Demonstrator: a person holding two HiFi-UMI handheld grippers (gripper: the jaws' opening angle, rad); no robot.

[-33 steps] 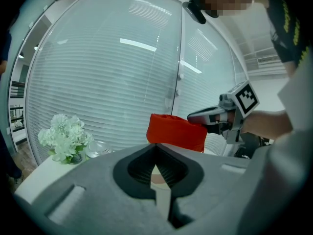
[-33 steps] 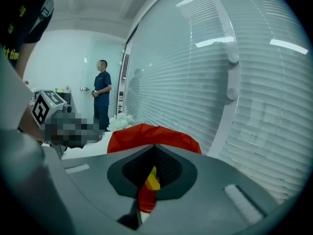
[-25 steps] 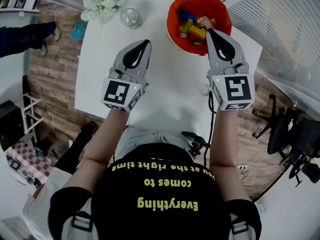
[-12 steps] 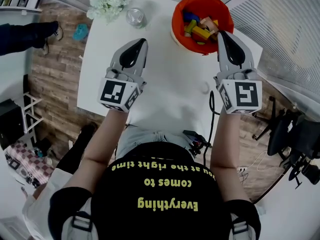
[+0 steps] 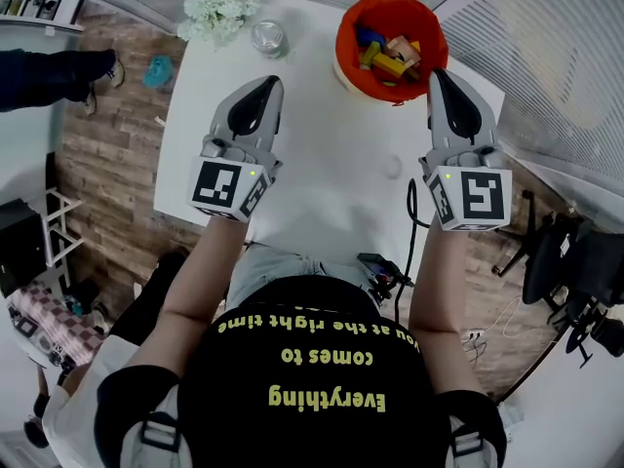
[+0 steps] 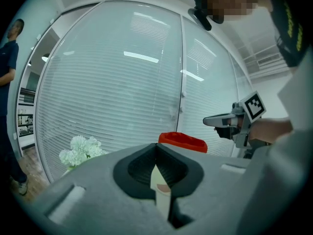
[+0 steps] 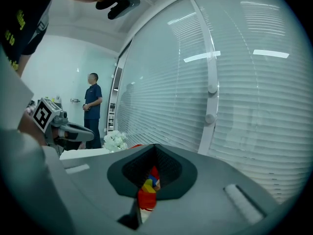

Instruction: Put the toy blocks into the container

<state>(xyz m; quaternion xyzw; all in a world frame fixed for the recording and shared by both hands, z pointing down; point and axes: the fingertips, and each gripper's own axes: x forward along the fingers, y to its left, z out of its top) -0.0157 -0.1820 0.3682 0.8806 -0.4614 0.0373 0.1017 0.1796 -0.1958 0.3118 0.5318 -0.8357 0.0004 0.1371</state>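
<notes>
My left tool and right tool are closed and empty near the container; blocks inside, loading looks done, next just park both.

The counter is a white rectangular surface standing over a wood-plank floor.

Items resting directly on it:

1. An orange round container, open at the top, at the far right corner. Its rim is near the right edge.
2. A clear glass jar, upright, at the far edge, left of the container and well apart from it.
3. A bunch of white flowers at the far left corner, just beside the jar.
4. A small pale round item near the right edge; it is too faint to identify.
</notes>
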